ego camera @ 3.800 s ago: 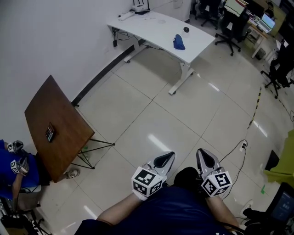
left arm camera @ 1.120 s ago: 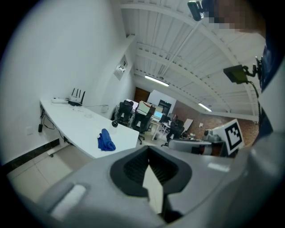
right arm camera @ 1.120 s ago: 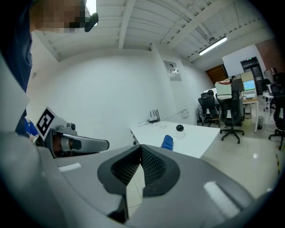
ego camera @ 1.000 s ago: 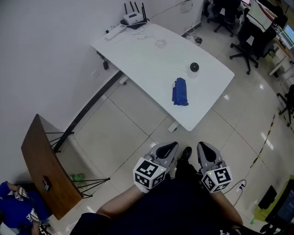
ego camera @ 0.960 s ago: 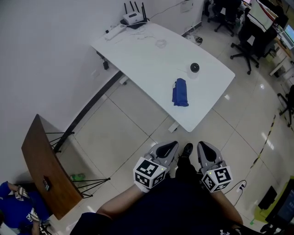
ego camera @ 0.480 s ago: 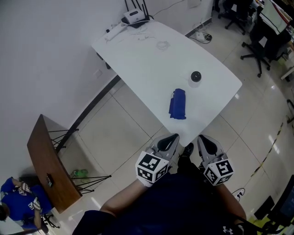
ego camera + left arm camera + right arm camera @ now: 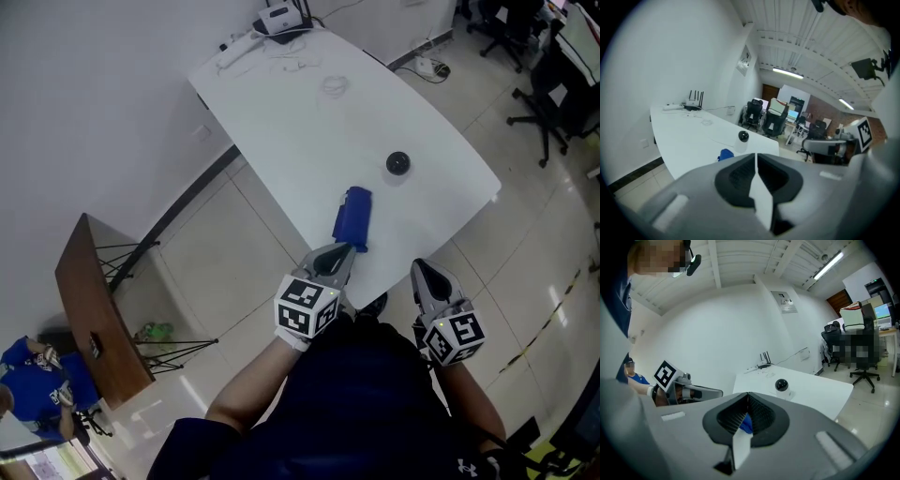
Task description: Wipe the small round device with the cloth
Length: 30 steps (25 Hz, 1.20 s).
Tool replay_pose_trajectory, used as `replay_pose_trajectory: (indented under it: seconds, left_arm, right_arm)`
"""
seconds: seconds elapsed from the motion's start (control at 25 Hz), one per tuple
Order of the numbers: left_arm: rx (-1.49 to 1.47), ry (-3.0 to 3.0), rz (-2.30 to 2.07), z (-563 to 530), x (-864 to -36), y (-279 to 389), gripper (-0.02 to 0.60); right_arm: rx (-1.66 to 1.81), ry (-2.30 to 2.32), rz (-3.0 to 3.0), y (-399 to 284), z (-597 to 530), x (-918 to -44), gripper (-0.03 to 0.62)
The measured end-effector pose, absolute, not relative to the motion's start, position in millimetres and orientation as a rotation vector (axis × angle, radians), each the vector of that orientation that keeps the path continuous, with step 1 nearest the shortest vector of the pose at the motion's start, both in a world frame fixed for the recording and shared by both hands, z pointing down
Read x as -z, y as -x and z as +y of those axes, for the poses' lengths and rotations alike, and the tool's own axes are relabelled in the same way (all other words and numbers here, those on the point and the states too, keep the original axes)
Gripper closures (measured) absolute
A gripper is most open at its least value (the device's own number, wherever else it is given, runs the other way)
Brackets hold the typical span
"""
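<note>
The small round device [image 7: 398, 163], black on top with a white body, stands on the white table [image 7: 300, 122]. A folded blue cloth [image 7: 352, 217] lies nearer the front edge. My left gripper [image 7: 344, 250] is shut and empty, its tip just short of the cloth's near end. My right gripper [image 7: 421, 267] is shut and empty, off the table's front edge. In the left gripper view, the device [image 7: 743, 136] and cloth [image 7: 725, 153] lie beyond the shut left gripper [image 7: 756, 154]. In the right gripper view, the device [image 7: 781, 385] shows above the shut right gripper [image 7: 747, 393].
A router [image 7: 277, 17] and cables lie at the table's far end by the wall. A tilted brown table [image 7: 89, 309] stands at left, with a person in blue [image 7: 42, 389] beside it. Office chairs [image 7: 553, 84] stand at right on the tiled floor.
The view has closed in on the white table. Both grippers, still shut, now sit at its near edge, the left one reaching up to the cloth.
</note>
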<state>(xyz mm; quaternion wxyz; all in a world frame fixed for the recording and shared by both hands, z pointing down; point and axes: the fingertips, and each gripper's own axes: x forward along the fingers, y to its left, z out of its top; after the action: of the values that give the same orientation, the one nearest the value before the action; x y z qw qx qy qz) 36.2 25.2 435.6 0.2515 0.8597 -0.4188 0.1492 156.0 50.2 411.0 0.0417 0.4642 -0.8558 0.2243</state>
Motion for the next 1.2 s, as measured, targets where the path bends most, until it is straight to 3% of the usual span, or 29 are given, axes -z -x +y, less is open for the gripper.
replay_pose_trajectory:
  seconds: [0.36,0.6,0.8,1.0,1.2]
  left_arm:
    - [-0.553,-2.073,-1.094,-31,-524,3,0.326]
    - [-0.549,-1.924,-0.913,-58,-583,-7,0.181]
    - [-0.616,-1.905,-0.798,-62,-600,-20,0.179]
    - [-0.642,-1.888,-0.777,-56,-610,-23,0.296]
    - [-0.592,-1.87,-0.76,-53,-612,-27,0.354]
  right_arm:
    - [-0.782,-1.343,-2.619,-133,13,-428,0.577]
    - [-0.824,-1.38,-2.598,-132,-1,-429,0.578]
    - [-0.84,-1.41,-2.578,-128,-9,-431,0.579]
    - [-0.851,-1.411,-2.58,-121,-18,-432,0.579]
    - [-0.876,-1.395,-2.571,-116,-22,-438,0.579]
